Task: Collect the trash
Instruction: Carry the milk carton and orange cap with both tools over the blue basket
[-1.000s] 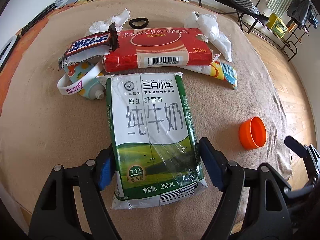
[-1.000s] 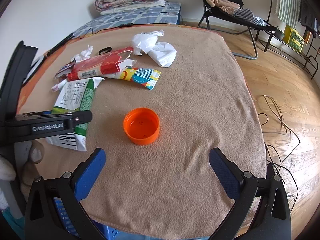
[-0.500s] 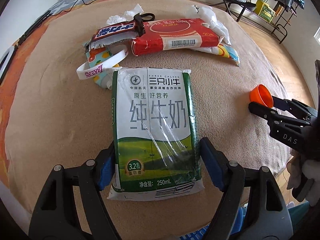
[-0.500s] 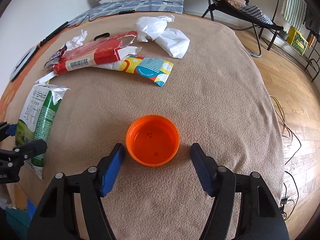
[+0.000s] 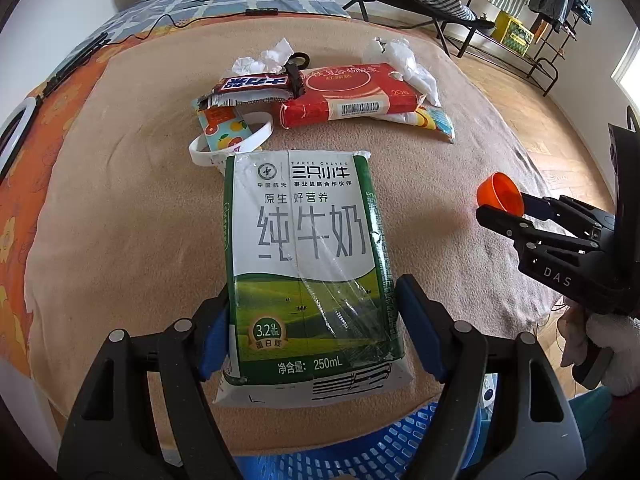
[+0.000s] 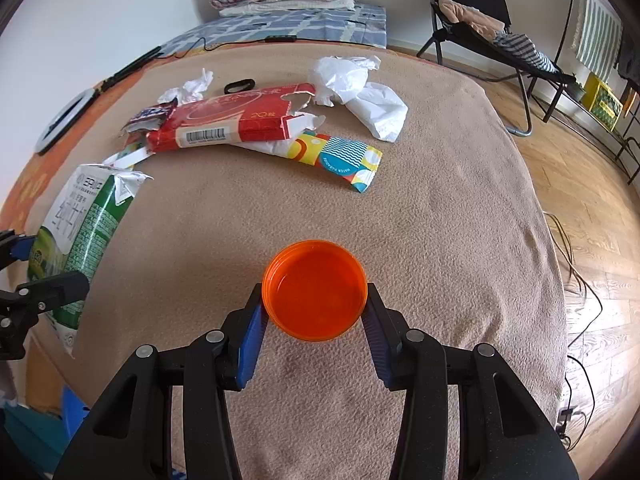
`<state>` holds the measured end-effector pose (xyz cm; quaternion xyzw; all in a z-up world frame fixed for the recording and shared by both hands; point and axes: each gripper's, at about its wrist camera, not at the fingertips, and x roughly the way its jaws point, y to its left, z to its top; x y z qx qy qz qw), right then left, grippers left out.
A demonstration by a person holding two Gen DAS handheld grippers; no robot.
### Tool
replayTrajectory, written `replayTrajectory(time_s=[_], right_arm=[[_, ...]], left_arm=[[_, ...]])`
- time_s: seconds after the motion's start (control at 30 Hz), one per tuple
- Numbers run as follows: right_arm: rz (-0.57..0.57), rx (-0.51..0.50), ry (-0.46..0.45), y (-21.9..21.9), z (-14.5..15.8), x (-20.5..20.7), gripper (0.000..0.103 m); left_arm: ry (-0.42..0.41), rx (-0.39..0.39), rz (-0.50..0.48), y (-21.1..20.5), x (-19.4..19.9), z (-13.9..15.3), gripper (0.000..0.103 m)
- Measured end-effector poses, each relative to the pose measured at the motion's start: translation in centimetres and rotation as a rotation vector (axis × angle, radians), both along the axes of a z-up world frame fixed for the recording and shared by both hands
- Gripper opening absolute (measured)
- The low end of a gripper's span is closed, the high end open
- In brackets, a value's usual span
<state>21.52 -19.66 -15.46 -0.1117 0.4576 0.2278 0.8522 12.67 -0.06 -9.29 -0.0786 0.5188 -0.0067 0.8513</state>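
My left gripper (image 5: 312,320) is shut on a green and white milk carton wrapper (image 5: 308,264), held above the table's near edge. It also shows in the right wrist view (image 6: 76,232). My right gripper (image 6: 316,312) is shut on an orange plastic lid (image 6: 315,290), lifted off the beige blanket (image 6: 440,240); the lid shows at the right in the left wrist view (image 5: 500,199). More trash lies further back: a red box (image 6: 236,124), a colourful wrapper (image 6: 340,158), white crumpled bags (image 6: 360,88), a candy bar wrapper (image 5: 256,86).
A blue basket (image 5: 384,448) sits below the table's near edge under the left gripper. A white wristband (image 5: 240,140) and a black hair tie (image 6: 239,86) lie among the trash. A folding chair (image 6: 488,36) and wooden floor (image 6: 592,184) are on the right.
The right gripper closed in on the orange lid and lifted it. The left gripper drew the milk wrapper back toward the table's near edge, over the blue basket.
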Motion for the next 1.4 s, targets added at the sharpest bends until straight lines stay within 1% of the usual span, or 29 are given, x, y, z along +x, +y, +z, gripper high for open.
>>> replayTrajectory(time_s=[0.33,0.5,0.63,0.73,0.87,1.03,1.23,1.4], right_arm=[[0.091,0.038,-0.036,1.1,2.5,-4.3,0.044],[0.129,0.042,-0.045,1.6,3.2,-7.1,0.044],[0.141,0.061,-0.034,1.5,3.7,-9.1,0.044],[0.157,0.074,-0.031,1.6,3.9,-10.7,0.044],[0.176,0.111,-0.002,1.6,3.7,-12.5,0.044],[0.194,0.146,0.030,1.5,3.1,-14.0,0.044],[0.218,0.171,0.067,1.5,2.1,-15.6,0.044],[0.242,0.172,0.097,1.9,0.9,-16.6,0.045]], left_arm=[[-0.020,-0.025,-0.055,-0.3,-4.1,2.1,0.077],[-0.025,-0.027,-0.065,-0.3,-6.8,2.6,0.077],[-0.020,-0.035,-0.070,-0.1,-8.7,2.6,0.077],[-0.011,-0.044,-0.078,-0.1,-10.1,2.3,0.077],[-0.002,-0.049,-0.087,-0.3,-12.0,1.8,0.077],[0.032,-0.063,-0.101,-0.8,-13.8,0.2,0.077],[0.066,-0.064,-0.138,-1.6,-15.0,-1.4,0.077],[0.083,-0.058,-0.168,-2.3,-15.5,-2.4,0.077]])
